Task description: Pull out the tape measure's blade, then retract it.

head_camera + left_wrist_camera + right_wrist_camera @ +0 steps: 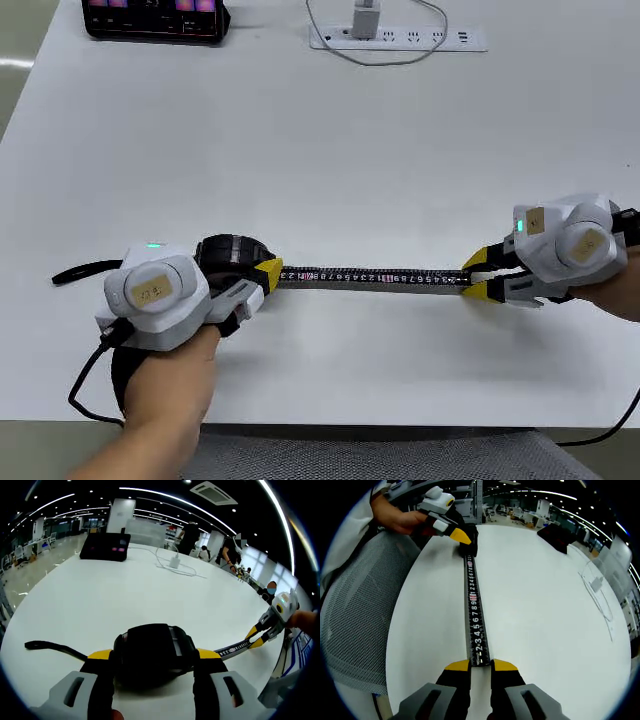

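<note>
Counter: we see a white counter (300, 150), and the work sits close to its near edge.
Tape measure case: the black tape measure case (230, 258) rests on the counter toward the near left corner, with its mouth facing right.
Blade: the blade (370, 276) is drawn out of the case and runs flat along the near edge toward the right. It is dark with pale numbers, and we read the lowest ones at its right end.
Left gripper: the left gripper (155, 655) is clamped around the case. Its yellow-tipped fingers (100, 655) press against the two sides of the case, which sits between them.
Right gripper: the right gripper (476, 275) is near the near right corner. Its fingers (505, 666) are pinched together on the free end of the blade, so that end lies between the yellow tips.
Strap: a black strap (85, 271) trails from the case and lies flat on the counter to the left of it.
Far edge: a dark screen device (155, 18) stands near the far left corner. To the right of it a white power strip (400, 38) carries a white plug (366, 18), and a pale cable (390, 58) loops beside it.
Near edge: a grey mesh chair (360, 605) is just beyond the near edge.
</note>
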